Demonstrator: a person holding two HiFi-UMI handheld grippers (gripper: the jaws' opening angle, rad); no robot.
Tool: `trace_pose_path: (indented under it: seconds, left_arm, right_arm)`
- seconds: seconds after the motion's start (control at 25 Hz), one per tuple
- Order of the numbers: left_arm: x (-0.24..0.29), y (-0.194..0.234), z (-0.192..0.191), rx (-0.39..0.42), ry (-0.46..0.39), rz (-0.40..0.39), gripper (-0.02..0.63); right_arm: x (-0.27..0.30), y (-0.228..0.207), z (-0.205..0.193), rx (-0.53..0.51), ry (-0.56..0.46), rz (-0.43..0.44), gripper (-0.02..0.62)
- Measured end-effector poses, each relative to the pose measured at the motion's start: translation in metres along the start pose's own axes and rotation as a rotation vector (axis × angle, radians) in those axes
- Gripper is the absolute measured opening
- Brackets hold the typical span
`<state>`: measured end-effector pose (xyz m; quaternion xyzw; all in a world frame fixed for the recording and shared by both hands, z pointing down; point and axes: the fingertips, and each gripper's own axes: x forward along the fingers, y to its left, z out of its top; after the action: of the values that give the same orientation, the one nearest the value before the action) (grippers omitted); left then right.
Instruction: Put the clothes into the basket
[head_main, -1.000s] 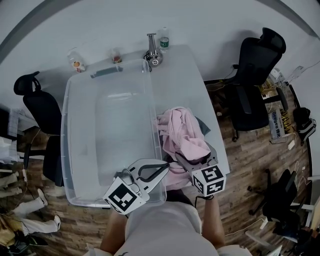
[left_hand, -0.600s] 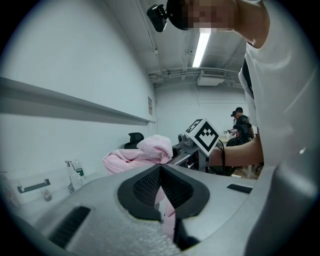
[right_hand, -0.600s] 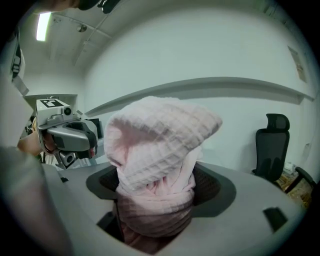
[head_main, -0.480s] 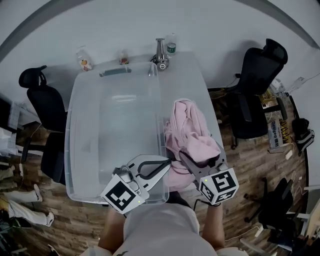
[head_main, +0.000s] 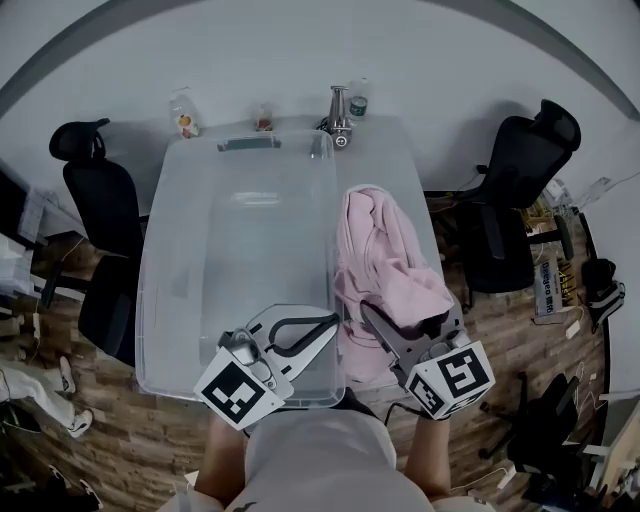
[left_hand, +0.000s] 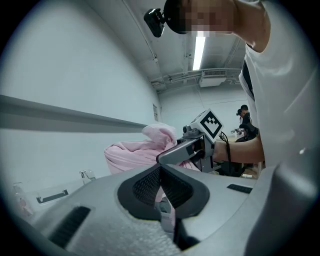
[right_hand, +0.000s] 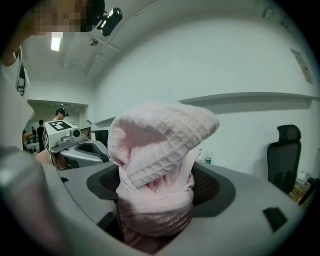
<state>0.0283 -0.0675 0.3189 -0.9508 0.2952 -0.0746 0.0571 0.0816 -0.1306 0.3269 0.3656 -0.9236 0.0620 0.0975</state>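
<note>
- Clothes (head_main: 385, 270): a pink bundle, held up at the right edge of the surface (head_main: 385, 150), just beside the basket (head_main: 160, 300) and outside it.
- Basket: clear, set along the surface's left edge.
- Right gripper (head_main: 410, 318): jaws clamped wide on the clothes.
- Left gripper (head_main: 333, 322): jaws closed together on a thin fold of the clothes, at the basket's near right corner.

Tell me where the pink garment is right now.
In the head view, the pink garment is bunched just right of the clear basket, its near end clamped in the right gripper.
</note>
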Motion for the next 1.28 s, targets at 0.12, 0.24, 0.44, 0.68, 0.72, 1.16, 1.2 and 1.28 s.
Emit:
trace_pose_path:
  seconds: [0.12,0.24,0.44,0.68,0.72,1.16,1.2,1.28]
  left_arm:
    - [-0.005,0.004,0.008,0.023,-0.013,0.024,0.006]
    - [-0.015,0.010,0.013,0.035,-0.018,0.054,0.006]
    - [-0.040,0.022,0.014,0.036,-0.020,0.118,0.006]
    - [-0.065,0.028,0.015,0.033,-0.005,0.194,0.006]
    - [-0.071,0.029,0.014,0.033,-0.003,0.209,0.006]
    - [-0.138,0.038,-0.003,-0.009,0.047,0.394,0.006]
    - [-0.143,0.038,-0.005,-0.015,0.051,0.409,0.006]
    - [-0.153,0.038,-0.009,-0.027,0.059,0.437,0.006]
  right_arm:
    - [0.001,0.008,0.015,-0.011,-0.023,0.034,0.391]
    - [0.005,0.019,0.028,-0.028,-0.039,0.070,0.390]
    - [0.021,0.047,0.042,-0.051,-0.053,0.146,0.390]
    - [0.037,0.075,0.044,-0.074,-0.036,0.227,0.390]
    - [0.041,0.080,0.043,-0.079,-0.032,0.242,0.390]
    - [0.088,0.147,0.017,-0.109,0.052,0.429,0.388]
    - [0.091,0.153,0.014,-0.107,0.061,0.446,0.388]
    - [0.098,0.164,0.006,-0.099,0.081,0.476,0.388]
